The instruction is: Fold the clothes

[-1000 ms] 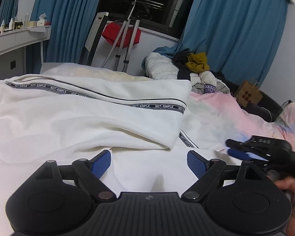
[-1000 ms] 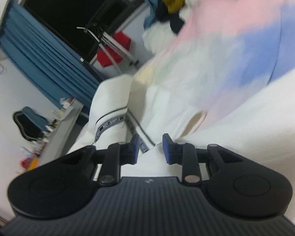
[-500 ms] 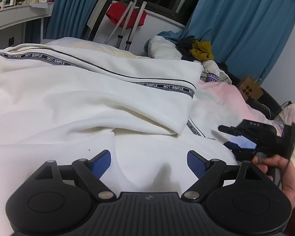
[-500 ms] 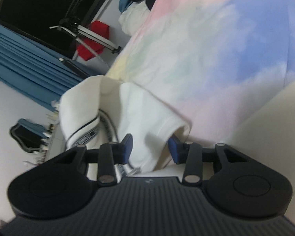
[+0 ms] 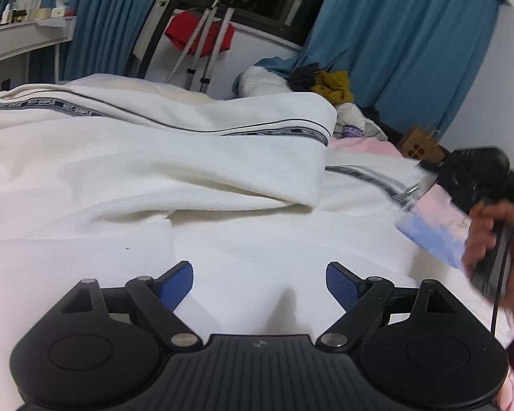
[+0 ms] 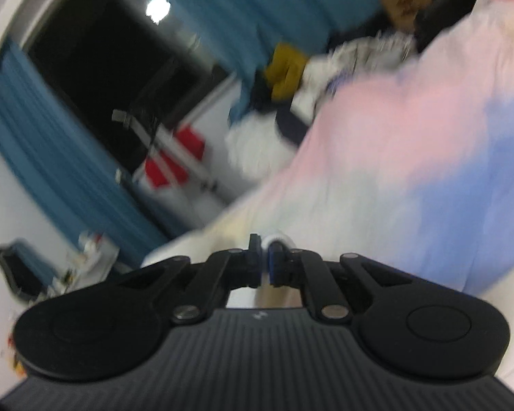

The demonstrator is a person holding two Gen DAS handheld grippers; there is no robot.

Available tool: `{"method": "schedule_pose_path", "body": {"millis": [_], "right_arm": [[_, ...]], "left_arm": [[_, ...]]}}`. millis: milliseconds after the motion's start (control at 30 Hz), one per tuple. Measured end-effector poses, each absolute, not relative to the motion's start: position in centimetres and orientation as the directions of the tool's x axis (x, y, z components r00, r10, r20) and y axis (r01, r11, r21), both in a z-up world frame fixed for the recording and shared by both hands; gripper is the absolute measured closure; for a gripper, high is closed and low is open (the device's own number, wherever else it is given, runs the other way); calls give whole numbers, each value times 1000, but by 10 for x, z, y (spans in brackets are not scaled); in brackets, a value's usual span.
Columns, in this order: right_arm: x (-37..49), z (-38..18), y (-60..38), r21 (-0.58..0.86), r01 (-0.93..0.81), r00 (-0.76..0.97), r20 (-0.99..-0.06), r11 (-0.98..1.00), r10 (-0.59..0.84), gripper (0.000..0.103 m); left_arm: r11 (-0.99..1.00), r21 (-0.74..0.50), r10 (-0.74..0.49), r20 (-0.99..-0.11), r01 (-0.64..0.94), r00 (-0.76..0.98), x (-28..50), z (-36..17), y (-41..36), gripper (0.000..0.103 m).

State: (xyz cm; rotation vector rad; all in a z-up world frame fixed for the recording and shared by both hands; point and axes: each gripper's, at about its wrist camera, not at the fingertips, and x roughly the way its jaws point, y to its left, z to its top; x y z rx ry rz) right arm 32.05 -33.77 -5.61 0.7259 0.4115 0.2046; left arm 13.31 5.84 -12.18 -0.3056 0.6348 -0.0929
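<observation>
- Left wrist view: the left tongs (image 5: 258,279) stand wide apart, nothing between their blue pads (image 5: 342,282); they hover low over the near part of a white garment (image 5: 154,178).
- The white garment is spread over the bed (image 5: 438,226), filling the left and middle of this view. A folded layer of it, edged with a dark lettered band (image 5: 274,132), lies beyond the left tongs.
- A second stretch of the same band runs on the garment's right-hand part towards the right tongs (image 5: 423,179), which appear at the right edge, blurred, in a hand (image 5: 490,236). That corner of cloth is drawn up to them, clear of the pink and blue bedsheet.
- At the head of the bed lies a pile of clothes (image 5: 329,85), well apart from both tongs, before blue curtains (image 5: 411,51).
- Right wrist view: this picture is blurred. The right tongs (image 6: 264,262) have just been closing and are now pinched nearly together on a thin fold of the white garment (image 6: 274,239), which shows between and just past the pads.
- Beyond them stretches the bedsheet (image 6: 411,157), with the clothes pile (image 6: 288,68) farther off.
</observation>
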Motion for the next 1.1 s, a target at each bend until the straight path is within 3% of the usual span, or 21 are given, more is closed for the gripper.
{"method": "schedule_pose_path", "body": {"millis": [300, 500, 633, 667, 733, 800, 867, 1100], "right_arm": [[337, -42, -453, 634, 127, 989, -144, 763, -45, 96], [382, -117, -498, 638, 284, 929, -367, 716, -41, 95], [385, -136, -506, 719, 331, 918, -396, 611, -31, 94], [384, -136, -505, 728, 338, 916, -399, 597, -32, 91], [378, -134, -503, 746, 346, 914, -405, 570, -25, 75], [364, -131, -503, 760, 324, 921, -389, 564, -5, 47], [354, -127, -500, 754, 307, 923, -384, 581, 12, 36], [296, -114, -494, 717, 337, 887, -459, 611, 50, 34]], "left_arm": [[967, -246, -195, -553, 66, 810, 133, -124, 38, 16], [967, -248, -203, -587, 64, 784, 140, -137, 33, 17], [965, -256, -207, -587, 63, 783, 145, -137, 33, 17], [963, -262, -210, -585, 62, 783, 146, -136, 34, 16], [960, -275, -217, -581, 62, 784, 147, -134, 36, 16], [956, -286, -225, -573, 65, 788, 145, -132, 37, 17], [955, -286, -230, -570, 72, 789, 142, -129, 37, 16], [965, -250, -214, -578, 80, 787, 133, -124, 34, 17]]}}
